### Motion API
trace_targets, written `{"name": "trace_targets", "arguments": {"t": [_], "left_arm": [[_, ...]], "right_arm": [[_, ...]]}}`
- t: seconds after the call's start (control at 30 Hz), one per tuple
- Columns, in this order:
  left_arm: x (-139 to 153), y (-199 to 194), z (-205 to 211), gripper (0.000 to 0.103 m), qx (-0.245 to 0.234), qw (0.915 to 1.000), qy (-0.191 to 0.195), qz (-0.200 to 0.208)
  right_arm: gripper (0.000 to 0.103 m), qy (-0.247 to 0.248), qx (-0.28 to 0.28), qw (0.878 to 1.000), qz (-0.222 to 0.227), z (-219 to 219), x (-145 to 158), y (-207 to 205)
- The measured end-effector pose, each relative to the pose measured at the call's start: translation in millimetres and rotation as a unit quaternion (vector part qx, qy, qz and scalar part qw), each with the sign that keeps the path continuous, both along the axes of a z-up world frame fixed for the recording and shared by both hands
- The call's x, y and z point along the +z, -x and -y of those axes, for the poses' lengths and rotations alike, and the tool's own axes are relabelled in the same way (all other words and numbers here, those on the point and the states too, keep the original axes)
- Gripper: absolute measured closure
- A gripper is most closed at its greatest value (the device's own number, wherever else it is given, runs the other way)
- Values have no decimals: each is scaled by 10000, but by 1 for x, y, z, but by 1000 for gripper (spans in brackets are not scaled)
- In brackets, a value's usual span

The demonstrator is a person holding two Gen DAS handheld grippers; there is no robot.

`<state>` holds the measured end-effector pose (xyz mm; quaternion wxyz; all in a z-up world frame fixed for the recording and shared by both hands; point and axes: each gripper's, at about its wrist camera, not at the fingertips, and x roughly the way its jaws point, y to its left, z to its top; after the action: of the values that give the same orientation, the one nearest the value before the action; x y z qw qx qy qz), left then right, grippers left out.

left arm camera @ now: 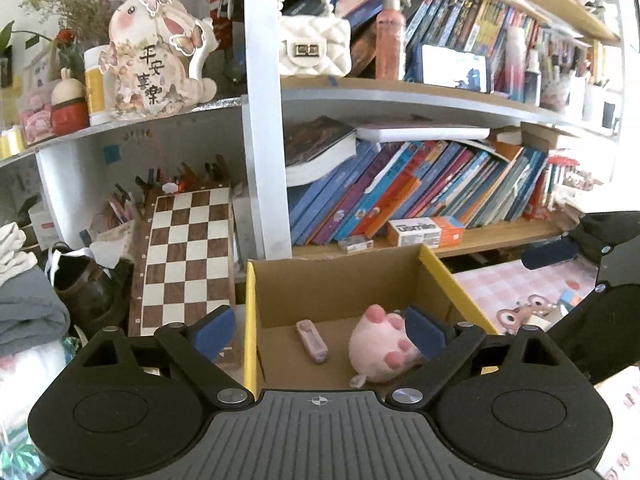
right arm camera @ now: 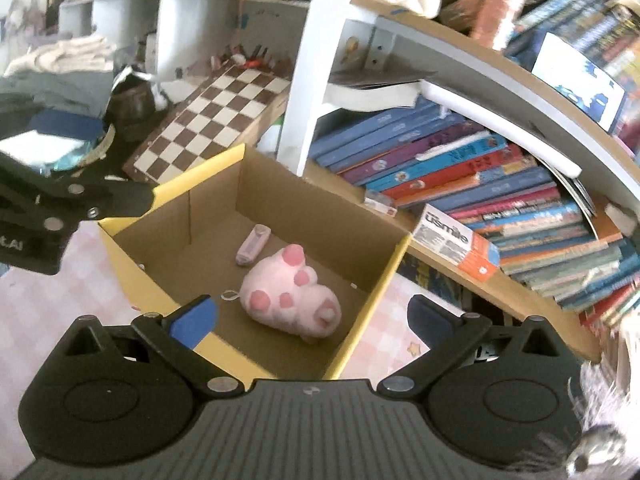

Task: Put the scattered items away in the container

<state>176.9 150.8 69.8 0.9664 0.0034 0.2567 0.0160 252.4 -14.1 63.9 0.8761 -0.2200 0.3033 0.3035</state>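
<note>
Two items, a pink plush toy (right arm camera: 292,296) and a small pink case (right arm camera: 253,245), already lay inside the cardboard box (right arm camera: 320,216); both claws, left claw (left arm camera: 320,334) and right claw (right arm camera: 310,320), hung spread and empty above the box, so little seemed left.

The left hand-held gripper (left arm camera: 320,330) gapes empty above the yellow-edged cardboard box (left arm camera: 340,280), which holds a pink plush toy (left arm camera: 380,350) and a small pink case (left arm camera: 312,341).
</note>
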Motion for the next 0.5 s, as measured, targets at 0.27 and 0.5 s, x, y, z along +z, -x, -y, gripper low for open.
{"name": "trace_targets", "arguments": {"t": [0.27, 0.5], "left_arm": [[-15, 34, 8, 8, -141, 9994, 232, -206], [-35, 55, 9, 8, -84, 9977, 464, -481]], "right_arm": [[0, -427, -545, 9973, -246, 31, -11, 34], [0, -565, -852, 9934, -514, 51, -29, 61]]}}
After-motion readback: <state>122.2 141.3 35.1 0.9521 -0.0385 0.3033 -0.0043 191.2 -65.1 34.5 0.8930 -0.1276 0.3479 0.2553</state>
